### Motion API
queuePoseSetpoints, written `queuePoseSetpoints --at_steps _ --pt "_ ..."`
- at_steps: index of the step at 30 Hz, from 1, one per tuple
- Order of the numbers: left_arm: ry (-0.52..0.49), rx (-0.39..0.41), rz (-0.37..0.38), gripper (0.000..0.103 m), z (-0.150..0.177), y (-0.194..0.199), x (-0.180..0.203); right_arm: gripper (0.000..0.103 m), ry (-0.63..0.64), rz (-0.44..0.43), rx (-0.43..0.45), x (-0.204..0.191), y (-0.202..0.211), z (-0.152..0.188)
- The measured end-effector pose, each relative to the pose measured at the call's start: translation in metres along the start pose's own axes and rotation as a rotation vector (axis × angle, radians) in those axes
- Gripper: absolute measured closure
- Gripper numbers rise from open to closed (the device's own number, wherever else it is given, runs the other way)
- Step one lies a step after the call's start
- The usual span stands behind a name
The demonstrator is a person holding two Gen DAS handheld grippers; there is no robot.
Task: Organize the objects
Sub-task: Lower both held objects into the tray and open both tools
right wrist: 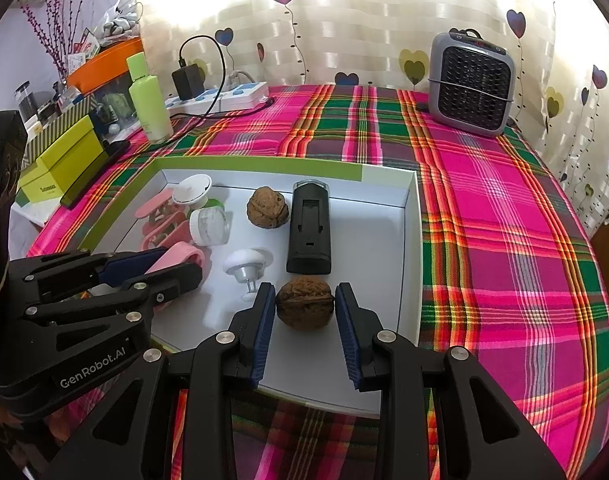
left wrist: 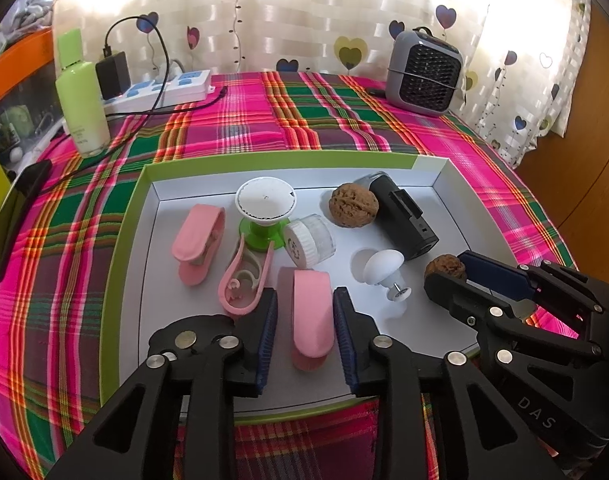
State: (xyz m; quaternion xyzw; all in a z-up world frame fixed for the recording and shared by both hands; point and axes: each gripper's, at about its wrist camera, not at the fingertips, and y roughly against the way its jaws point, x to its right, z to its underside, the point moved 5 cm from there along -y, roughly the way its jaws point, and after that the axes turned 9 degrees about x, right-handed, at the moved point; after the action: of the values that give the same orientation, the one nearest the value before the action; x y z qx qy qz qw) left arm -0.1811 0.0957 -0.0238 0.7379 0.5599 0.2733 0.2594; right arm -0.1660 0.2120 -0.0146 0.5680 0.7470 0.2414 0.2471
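A white tray with a green rim point(left wrist: 280, 159) holds the objects. My left gripper point(left wrist: 304, 294) stands open around a pink clip point(left wrist: 310, 320) lying near the tray's front, with a small gap at each pad. Two more pink clips point(left wrist: 198, 242) lie to its left. My right gripper point(right wrist: 305, 288) is shut on a brown walnut point(right wrist: 304, 304) that rests on the tray floor. A second walnut point(right wrist: 266, 205), a black device point(right wrist: 309, 229), a white knob point(right wrist: 246, 265), a clear jar with a white lid point(right wrist: 208, 226) and a white-topped green stand point(left wrist: 264, 210) lie further back.
The tray lies on a pink and green plaid cloth point(right wrist: 504, 220). At the back stand a green bottle point(left wrist: 82, 100), a power strip with a charger point(left wrist: 164, 88) and a grey fan heater point(right wrist: 470, 84). Yellow-green boxes point(right wrist: 60, 162) sit at the left edge.
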Motion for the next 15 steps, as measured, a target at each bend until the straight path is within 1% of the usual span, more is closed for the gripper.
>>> queuePoseSetpoints --at_steps 2,4,6,15 --pt "0.005 -0.001 -0.002 0.071 0.000 0.001 0.000 0.071 0.000 0.007 0.002 0.000 0.001 0.000" --pt "0.012 0.001 0.001 0.069 0.000 0.002 -0.001 0.064 0.001 0.008 0.005 -0.001 0.001 0.000" --pt "0.009 0.006 -0.004 0.067 0.000 0.005 -0.001 0.062 -0.001 0.003 0.011 -0.002 0.003 -0.001" --pt "0.004 0.033 -0.003 0.060 -0.001 0.021 0.000 0.062 -0.013 0.007 0.046 -0.004 0.017 -0.002"
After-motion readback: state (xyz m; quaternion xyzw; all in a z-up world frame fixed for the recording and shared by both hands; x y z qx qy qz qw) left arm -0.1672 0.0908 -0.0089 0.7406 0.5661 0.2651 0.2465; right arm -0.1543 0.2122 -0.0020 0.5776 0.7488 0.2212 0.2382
